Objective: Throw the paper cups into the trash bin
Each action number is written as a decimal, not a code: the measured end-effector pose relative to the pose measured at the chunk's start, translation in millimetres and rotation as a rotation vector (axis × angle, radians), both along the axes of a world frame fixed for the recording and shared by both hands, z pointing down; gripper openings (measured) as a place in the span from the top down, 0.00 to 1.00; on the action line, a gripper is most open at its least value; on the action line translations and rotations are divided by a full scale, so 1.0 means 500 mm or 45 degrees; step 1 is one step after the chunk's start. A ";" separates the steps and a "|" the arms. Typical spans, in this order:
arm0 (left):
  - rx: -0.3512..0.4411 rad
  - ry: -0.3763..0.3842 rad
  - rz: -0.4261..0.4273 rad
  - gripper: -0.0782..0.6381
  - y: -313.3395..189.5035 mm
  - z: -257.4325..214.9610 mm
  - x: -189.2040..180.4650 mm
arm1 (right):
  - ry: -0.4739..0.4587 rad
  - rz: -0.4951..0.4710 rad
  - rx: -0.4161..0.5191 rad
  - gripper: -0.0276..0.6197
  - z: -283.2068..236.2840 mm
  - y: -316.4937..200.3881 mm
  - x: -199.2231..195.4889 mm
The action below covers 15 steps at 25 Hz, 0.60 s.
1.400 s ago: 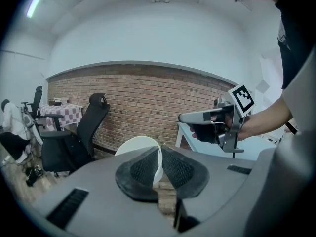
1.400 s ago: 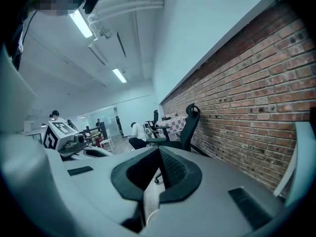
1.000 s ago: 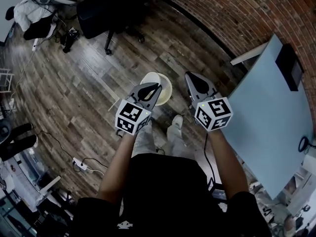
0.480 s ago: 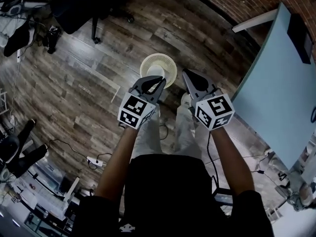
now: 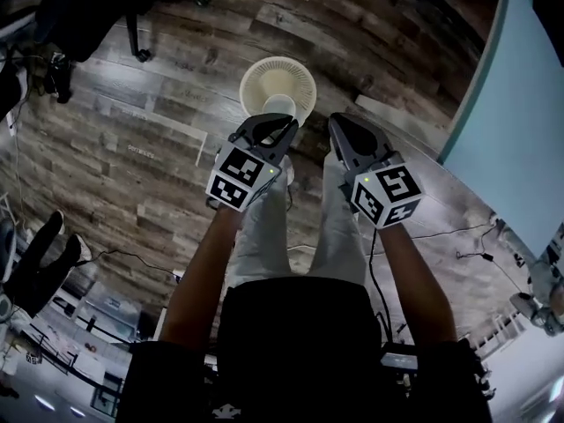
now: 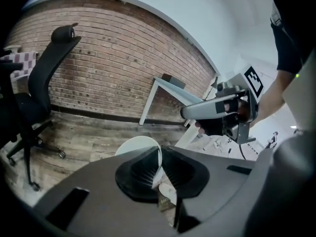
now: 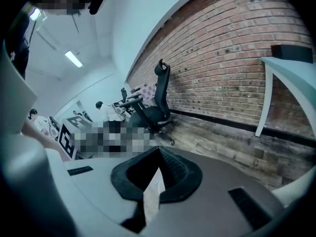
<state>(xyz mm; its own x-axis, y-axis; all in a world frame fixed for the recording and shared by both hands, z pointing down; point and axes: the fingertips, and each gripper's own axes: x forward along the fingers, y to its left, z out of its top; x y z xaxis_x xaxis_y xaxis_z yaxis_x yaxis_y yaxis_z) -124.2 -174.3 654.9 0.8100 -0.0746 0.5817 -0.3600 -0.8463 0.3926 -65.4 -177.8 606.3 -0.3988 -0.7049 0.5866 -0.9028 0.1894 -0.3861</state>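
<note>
Left tongs (image 5: 284, 123) nearly shut, clamped on the thin wall of a paper cup (image 5: 280, 106); right tongs (image 5: 336, 122) pressed together, only a pale sliver in the gap, no cup surely there. Underneath everything, plank floor (image 5: 159, 104); off to the right, pale surface (image 5: 520, 104), well apart from the work. Directly below the left tips, round cream trash bin (image 5: 304, 70), mouth up, ribbed inside. Held out over that mouth, presumably for a straight drop on release; pinched by the wall rather than spanned, probably to spare crushable paper. Cup itself white, plain, round from above, poised over the bin and not yet inside.
</note>
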 end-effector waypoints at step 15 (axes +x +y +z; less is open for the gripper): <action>-0.084 -0.033 0.110 0.85 -0.043 0.305 0.002 | 0.002 0.071 -0.142 0.95 0.287 -0.006 -0.010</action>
